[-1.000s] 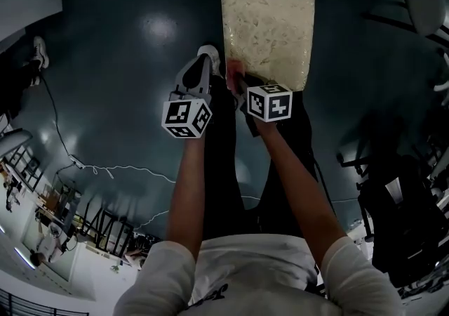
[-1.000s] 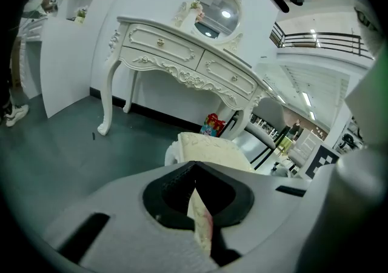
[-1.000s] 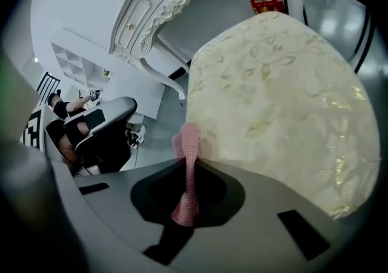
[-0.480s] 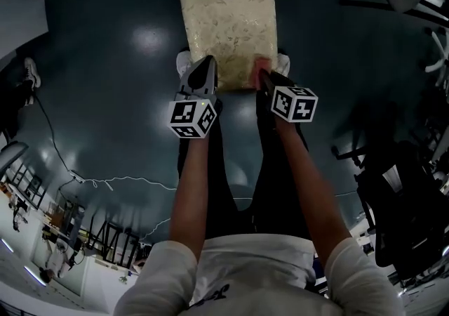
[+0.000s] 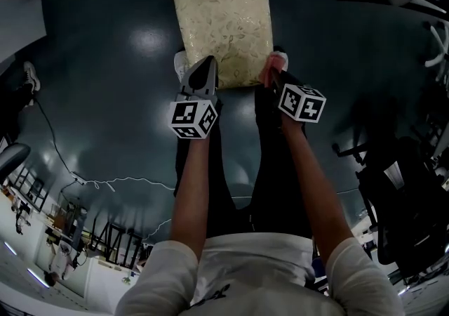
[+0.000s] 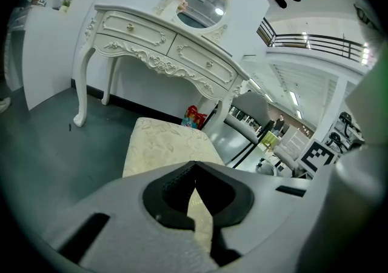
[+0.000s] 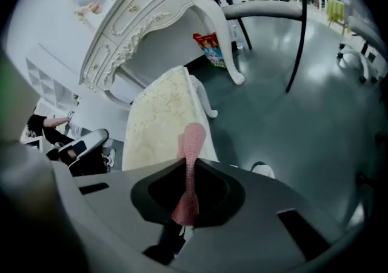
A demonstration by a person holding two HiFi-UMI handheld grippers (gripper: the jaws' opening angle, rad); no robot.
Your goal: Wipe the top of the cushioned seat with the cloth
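**Seat recentred, cloth carried off its right corner**

The dark floor (image 5: pixel 105 104) fills more of the right gripper view than a second ago, when the cushion took up most of that view. One white carved dressing table (image 6: pixel 163 53) with one oval mirror (image 6: pixel 203 8) is seen beyond the seat, further off than before. One cushioned seat (image 5: pixel 222 23), cream and patterned, is now centred at the top of the head view, where earlier it lay to the right.

Two grippers are counted. The left gripper (image 5: pixel 203 72) is held over the seat's near edge, by its left corner. Its jaws are brought together at the tips and nothing is gripped between them. The right gripper (image 5: pixel 275 74) has been shifted from over the seat's near edge to just beside its near right corner, above the floor.

One pink cloth (image 7: pixel 189 168) is pinched between the right gripper's closed jaws. It stands up as a thin strip past the tips. It is no longer laid against the cushion.
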